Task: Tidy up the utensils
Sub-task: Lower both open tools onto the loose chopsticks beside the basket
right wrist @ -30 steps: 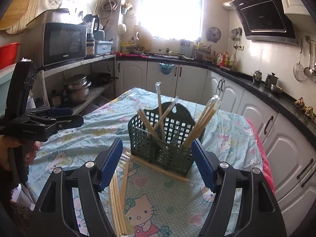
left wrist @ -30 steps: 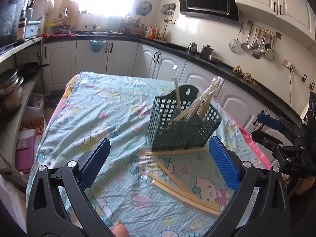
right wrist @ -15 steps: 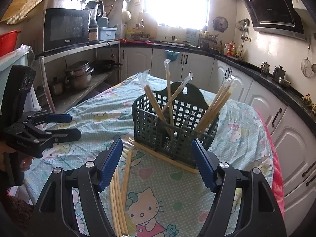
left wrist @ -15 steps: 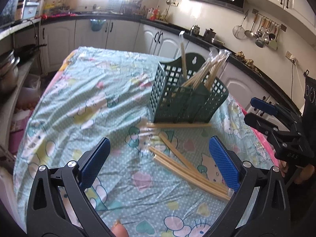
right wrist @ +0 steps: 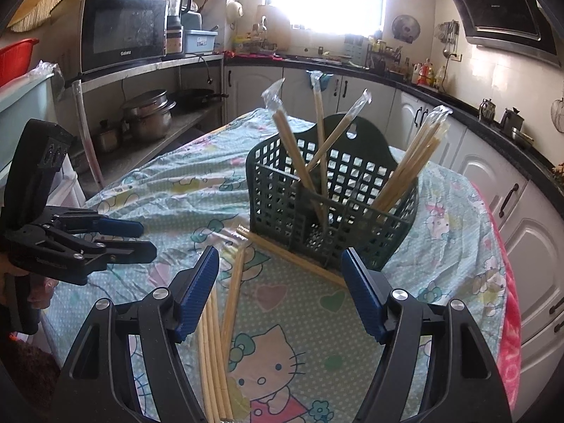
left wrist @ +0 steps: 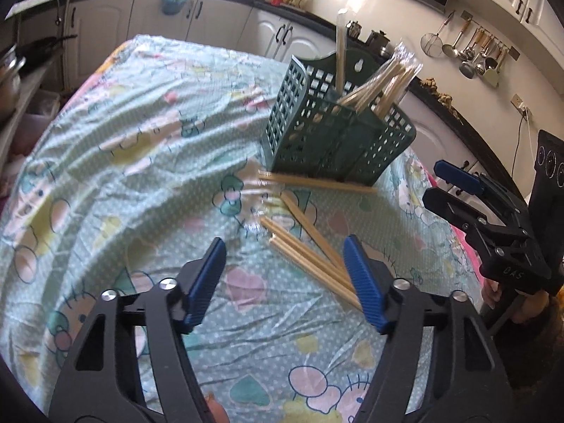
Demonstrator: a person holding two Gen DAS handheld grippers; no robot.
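Observation:
A dark green slotted basket (left wrist: 335,141) (right wrist: 335,211) stands on the patterned cloth with wrapped chopsticks (left wrist: 384,81) (right wrist: 416,155) upright in it. Loose chopsticks (left wrist: 310,257) (right wrist: 215,352) lie on the cloth in front of it, and one chopstick pair (left wrist: 317,181) lies along its base. My left gripper (left wrist: 283,257) hovers low over the loose bundle. Its jaws are closing, and the sticks' near ends run under the right blue pad untouched. My right gripper (right wrist: 280,264) stands open above another loose chopstick (right wrist: 234,282), short of the basket. Each gripper shows in the other's view: the right gripper (left wrist: 431,181), the left gripper (right wrist: 148,239).
The cloth-covered table (left wrist: 123,141) drops off at its left and right edges. A shelf with steel pots (right wrist: 148,116) and a microwave (right wrist: 123,31) stands to the left. White cabinets (right wrist: 493,176) and a dark counter run behind; ladles (left wrist: 472,53) hang on the wall.
Both grippers have sunk toward the table and tilted further down. The left jaws have narrowed around the loose chopsticks. The right jaws keep the same width.

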